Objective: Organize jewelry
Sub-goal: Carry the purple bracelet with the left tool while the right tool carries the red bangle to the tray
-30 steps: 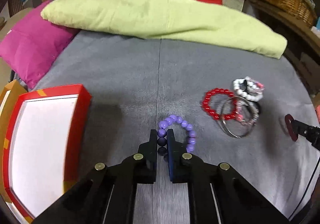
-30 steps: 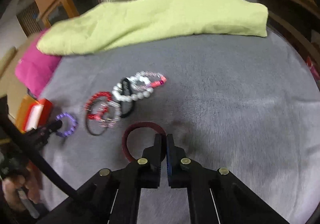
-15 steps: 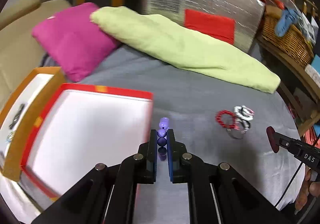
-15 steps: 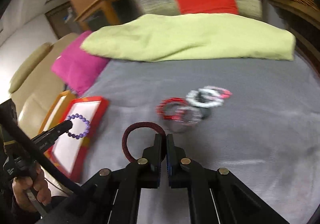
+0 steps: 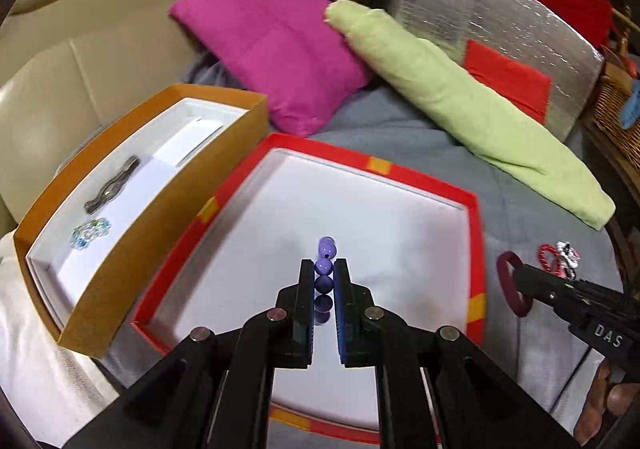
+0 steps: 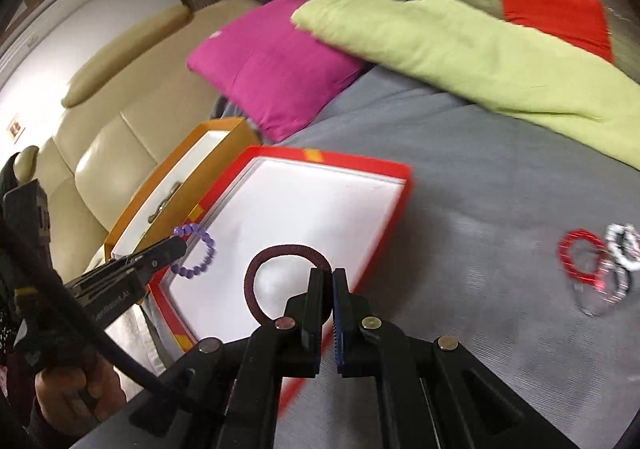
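Note:
My left gripper (image 5: 323,269) is shut on a purple bead bracelet (image 5: 325,267) and holds it above the white floor of the red-rimmed box (image 5: 476,233); the bracelet also shows in the right wrist view (image 6: 200,251). My right gripper (image 6: 327,277) is shut on a dark maroon ring bracelet (image 6: 264,261), held over the right part of the same red box (image 6: 404,185). The maroon bracelet also shows at the right of the left wrist view (image 5: 506,281). A red bead bracelet (image 6: 572,257) and white-black bracelets (image 6: 620,245) lie in a pile on the grey blanket.
An orange box (image 5: 160,205) left of the red box holds a dark metal piece (image 5: 112,189) and a pale bead bracelet (image 5: 90,233). A magenta pillow (image 5: 276,49) and a green pillow (image 5: 460,97) lie behind. A beige sofa (image 5: 60,61) is at the left.
Both grippers have moved left from the jewelry pile with their bracelets. The purple bracelet now hangs over the red box, and the maroon bracelet has reached the box's right part.

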A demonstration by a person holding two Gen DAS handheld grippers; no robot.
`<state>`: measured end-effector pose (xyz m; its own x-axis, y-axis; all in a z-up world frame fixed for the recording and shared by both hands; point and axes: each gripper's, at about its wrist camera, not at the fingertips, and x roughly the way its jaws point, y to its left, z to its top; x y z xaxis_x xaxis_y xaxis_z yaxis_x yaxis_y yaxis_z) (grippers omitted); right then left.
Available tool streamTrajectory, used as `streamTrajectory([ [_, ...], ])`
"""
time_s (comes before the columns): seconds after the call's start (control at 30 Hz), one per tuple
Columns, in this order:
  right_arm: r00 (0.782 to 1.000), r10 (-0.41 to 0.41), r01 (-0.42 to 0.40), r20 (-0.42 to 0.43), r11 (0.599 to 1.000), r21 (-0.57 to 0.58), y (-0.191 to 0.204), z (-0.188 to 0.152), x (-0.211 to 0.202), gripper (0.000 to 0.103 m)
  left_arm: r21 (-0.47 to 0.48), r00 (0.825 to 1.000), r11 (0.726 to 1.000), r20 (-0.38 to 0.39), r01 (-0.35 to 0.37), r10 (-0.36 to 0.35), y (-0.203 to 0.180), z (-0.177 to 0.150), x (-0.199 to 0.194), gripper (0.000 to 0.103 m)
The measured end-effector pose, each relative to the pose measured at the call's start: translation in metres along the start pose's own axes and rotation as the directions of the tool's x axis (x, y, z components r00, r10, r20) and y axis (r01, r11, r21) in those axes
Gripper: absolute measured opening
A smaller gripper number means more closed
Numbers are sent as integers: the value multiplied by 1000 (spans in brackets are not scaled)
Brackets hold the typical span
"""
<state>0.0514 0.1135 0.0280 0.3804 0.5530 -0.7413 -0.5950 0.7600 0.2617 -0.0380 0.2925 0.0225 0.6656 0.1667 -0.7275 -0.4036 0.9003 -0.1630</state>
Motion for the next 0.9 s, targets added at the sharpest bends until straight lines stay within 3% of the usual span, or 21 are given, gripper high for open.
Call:
streamTrajectory([
  [0.37, 997, -51, 47, -58, 997, -65, 25, 10, 55, 5, -23, 999, 999, 2, 37, -37, 16, 1, 0, 9],
  [0.9, 991, -111, 104, -75, 991, -84, 22, 8, 70, 5, 3, 998, 1000, -51, -27, 28, 6, -4, 28, 9],
])
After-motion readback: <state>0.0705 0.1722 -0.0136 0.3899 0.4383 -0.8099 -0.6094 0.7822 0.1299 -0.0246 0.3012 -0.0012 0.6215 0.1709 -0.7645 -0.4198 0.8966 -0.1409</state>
